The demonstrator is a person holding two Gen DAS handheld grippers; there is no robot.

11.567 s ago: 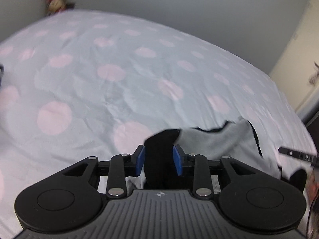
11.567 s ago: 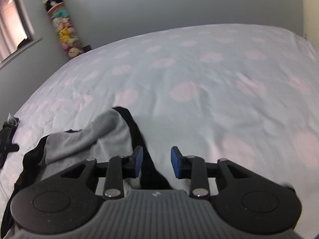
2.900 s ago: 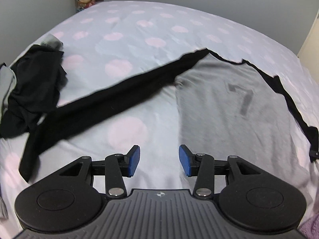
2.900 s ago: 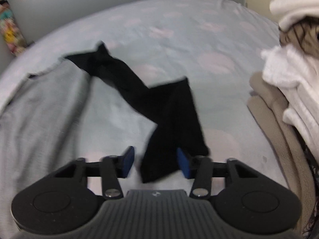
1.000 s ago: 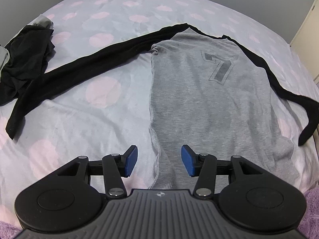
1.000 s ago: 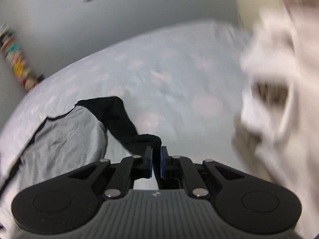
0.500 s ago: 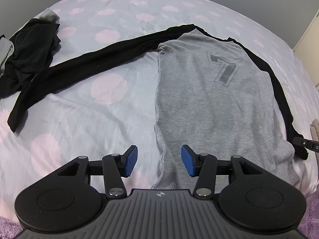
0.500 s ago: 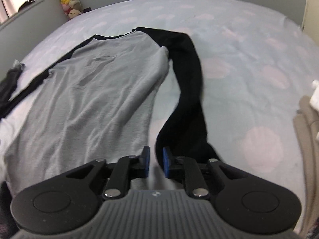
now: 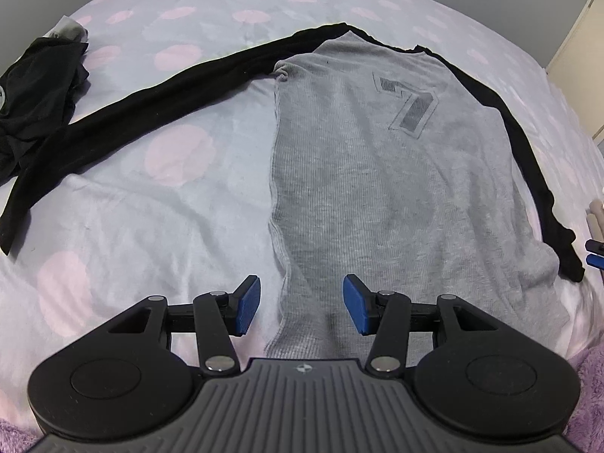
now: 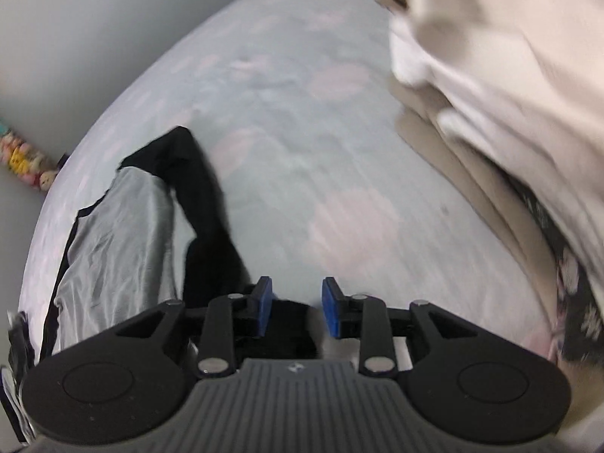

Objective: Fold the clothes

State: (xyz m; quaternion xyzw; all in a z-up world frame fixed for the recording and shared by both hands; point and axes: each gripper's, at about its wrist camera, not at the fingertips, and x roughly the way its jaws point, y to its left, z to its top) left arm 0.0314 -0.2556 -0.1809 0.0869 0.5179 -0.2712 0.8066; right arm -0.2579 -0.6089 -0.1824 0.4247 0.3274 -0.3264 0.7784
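**Shirt spread flat, right sleeve just let go**

While the grey shirt (image 9: 377, 173) lies face-up on the spotted bedsheet (image 9: 158, 226), hem nearest the viewer and its "7" print (image 9: 409, 105) toward the collar, the scene reads from left to right as follows. At far left sits a crumpled dark garment (image 9: 34, 87). Next, the shirt's left black sleeve (image 9: 124, 109) stretches outward from the shoulder, well away from the body panel. The left gripper (image 9: 301, 308) hovers over the hem's left edge with its jaws half spread and nothing pinched, as it was a second ago. Across the body panel, the right black sleeve (image 9: 528, 166) now runs down along the shirt's side instead of trailing off crookedly. The right gripper (image 10: 293, 308), clamped a second ago, is parting its jaws; the sleeve's cuff (image 10: 290, 330) lies under and between the pads, apparently no longer pinched, though motion blur leaves this uncertain. At far right stands a stack of pale folded laundry (image 10: 490, 87). Judged from this layout, the spreading stage is nearly done and folding can begin, probably by bringing a sleeve across the body.
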